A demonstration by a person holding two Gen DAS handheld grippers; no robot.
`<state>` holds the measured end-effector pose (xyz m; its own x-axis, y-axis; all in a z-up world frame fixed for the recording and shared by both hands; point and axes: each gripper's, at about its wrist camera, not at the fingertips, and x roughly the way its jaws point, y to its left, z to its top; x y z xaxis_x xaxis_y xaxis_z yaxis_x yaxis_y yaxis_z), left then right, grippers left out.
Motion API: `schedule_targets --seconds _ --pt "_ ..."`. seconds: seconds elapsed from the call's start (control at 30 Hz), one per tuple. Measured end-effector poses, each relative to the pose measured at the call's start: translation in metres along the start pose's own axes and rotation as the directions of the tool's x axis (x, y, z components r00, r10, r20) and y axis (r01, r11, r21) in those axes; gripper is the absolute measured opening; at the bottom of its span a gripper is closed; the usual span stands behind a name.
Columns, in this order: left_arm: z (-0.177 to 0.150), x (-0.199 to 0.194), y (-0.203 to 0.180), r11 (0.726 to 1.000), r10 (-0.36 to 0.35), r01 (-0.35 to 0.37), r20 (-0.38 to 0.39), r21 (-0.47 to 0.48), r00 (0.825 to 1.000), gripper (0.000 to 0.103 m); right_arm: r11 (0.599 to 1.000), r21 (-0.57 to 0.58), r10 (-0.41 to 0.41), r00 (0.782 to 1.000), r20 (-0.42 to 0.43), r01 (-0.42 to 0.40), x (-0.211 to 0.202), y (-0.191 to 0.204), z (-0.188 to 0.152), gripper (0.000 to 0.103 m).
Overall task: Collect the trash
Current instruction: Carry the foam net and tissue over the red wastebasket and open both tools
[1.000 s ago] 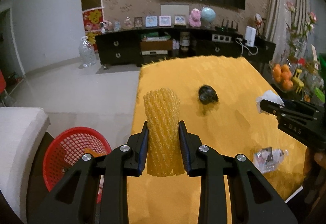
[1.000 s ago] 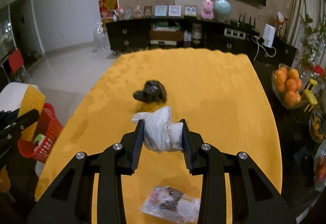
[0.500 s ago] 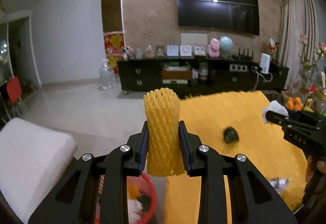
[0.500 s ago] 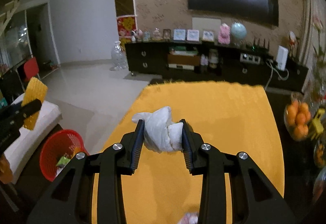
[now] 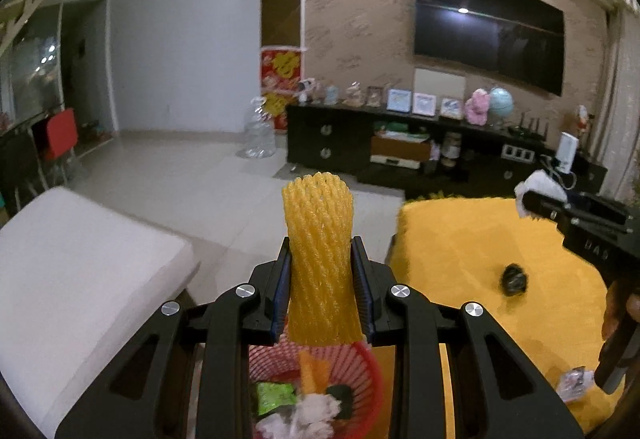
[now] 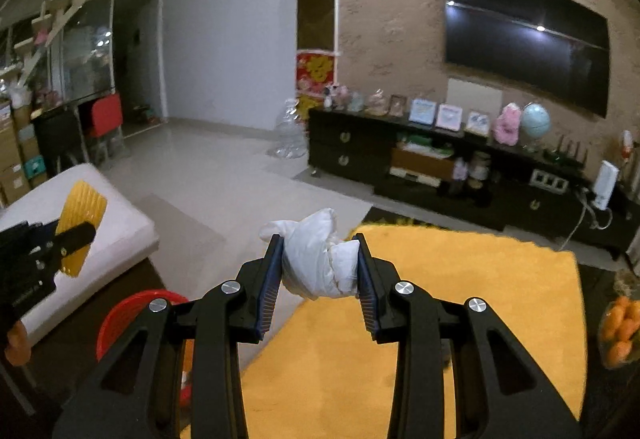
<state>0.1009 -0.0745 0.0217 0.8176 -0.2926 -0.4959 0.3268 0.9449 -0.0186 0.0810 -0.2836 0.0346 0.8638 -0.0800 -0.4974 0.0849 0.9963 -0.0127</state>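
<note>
My left gripper (image 5: pixel 322 271) is shut on a yellow foam net sleeve (image 5: pixel 320 239) that stands upright between its pads. It hangs above a red mesh basket (image 5: pixel 360 363) that holds several scraps. My right gripper (image 6: pixel 318 267) is shut on a crumpled white tissue (image 6: pixel 316 259) and hovers over the left edge of the yellow-covered table (image 6: pixel 460 299). The red basket (image 6: pixel 120 315) shows low and left of it. On the table lie a dark crumpled lump (image 5: pixel 514 279) and a clear wrapper (image 5: pixel 574 383).
A white cushioned seat (image 5: pixel 72 259) stands left of the basket. A black TV cabinet (image 5: pixel 420 151) runs along the far wall, with a large water bottle (image 5: pixel 258 135) on the tiled floor. A bowl of oranges (image 6: pixel 620 327) sits at the table's right edge.
Both grippers have swung left and risen from over the table, each keeping its load. The left one now hangs above the red basket; the right one has reached the table's left edge.
</note>
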Motion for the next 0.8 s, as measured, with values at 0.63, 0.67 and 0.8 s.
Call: schedule_targets --seconds 0.63,0.67,0.8 --pt "-0.045 0.02 0.056 0.995 0.084 -0.091 -0.179 -0.03 0.98 0.027 0.973 -0.093 0.194 0.966 -0.171 -0.212 0.044 0.103 -0.034 0.034" --pt "-0.046 0.022 0.056 0.995 0.084 -0.091 -0.185 -0.031 0.979 0.027 0.971 -0.095 0.202 0.963 -0.176 -0.22 0.045 0.105 -0.036 0.034" --pt "-0.053 0.029 0.056 0.994 0.1 -0.104 -0.211 -0.011 0.972 0.027 0.962 -0.093 0.236 0.952 -0.197 -0.258 0.048 0.117 -0.042 0.034"
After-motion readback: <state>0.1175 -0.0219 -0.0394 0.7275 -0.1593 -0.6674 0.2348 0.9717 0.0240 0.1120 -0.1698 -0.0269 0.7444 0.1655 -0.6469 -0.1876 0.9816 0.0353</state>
